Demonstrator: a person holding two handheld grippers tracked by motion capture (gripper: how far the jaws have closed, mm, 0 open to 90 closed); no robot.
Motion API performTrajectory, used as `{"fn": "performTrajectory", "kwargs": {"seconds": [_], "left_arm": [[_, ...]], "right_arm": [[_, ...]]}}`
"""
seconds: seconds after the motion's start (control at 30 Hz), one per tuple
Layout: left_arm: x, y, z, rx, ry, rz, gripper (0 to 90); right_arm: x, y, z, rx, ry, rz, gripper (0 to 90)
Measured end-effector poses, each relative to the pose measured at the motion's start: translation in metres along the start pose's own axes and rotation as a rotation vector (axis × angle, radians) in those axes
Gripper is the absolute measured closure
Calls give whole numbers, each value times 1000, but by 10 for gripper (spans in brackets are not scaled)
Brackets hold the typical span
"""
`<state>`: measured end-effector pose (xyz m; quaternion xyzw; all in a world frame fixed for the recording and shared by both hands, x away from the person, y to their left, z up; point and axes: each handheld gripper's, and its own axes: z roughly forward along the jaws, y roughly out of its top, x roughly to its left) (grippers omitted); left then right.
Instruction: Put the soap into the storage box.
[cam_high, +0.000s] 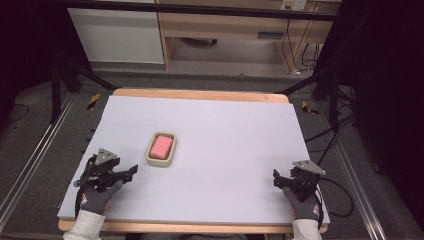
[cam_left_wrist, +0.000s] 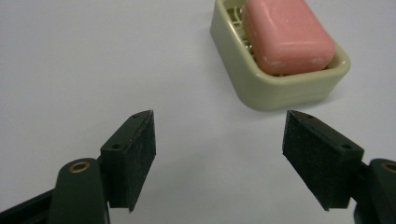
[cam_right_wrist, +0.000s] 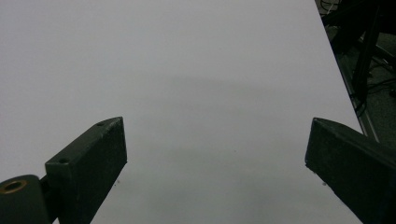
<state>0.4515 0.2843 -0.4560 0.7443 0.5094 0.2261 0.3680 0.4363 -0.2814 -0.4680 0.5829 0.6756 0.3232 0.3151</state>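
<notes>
A pink bar of soap (cam_high: 161, 145) (cam_left_wrist: 286, 35) lies in a cream soap dish (cam_high: 151, 158) (cam_left_wrist: 261, 93) left of the table's middle. My left gripper (cam_high: 131, 170) (cam_left_wrist: 219, 158) rests on the table just left of and nearer than the dish, open, jaws wide apart with nothing between them. In the left gripper view the dish stands a short way beyond the fingertips, toward the right jaw. At the front right of the table my right gripper (cam_high: 275, 177) (cam_right_wrist: 215, 158) is open over bare surface.
A pale lavender mat (cam_high: 210, 125) (cam_right_wrist: 187, 70) covers the wooden table. Its right edge (cam_right_wrist: 343, 79) drops to a dark floor with cables and metal rails. Gloved hands (cam_high: 97, 197) hold both grippers at the front edge.
</notes>
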Motion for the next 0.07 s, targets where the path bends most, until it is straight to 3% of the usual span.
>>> {"fn": "performTrajectory", "kwargs": {"seconds": [0.07], "left_arm": [[2, -2, 0, 5, 6, 1, 252]], "right_arm": [[-1, 0, 0, 1, -2, 5, 58]]}}
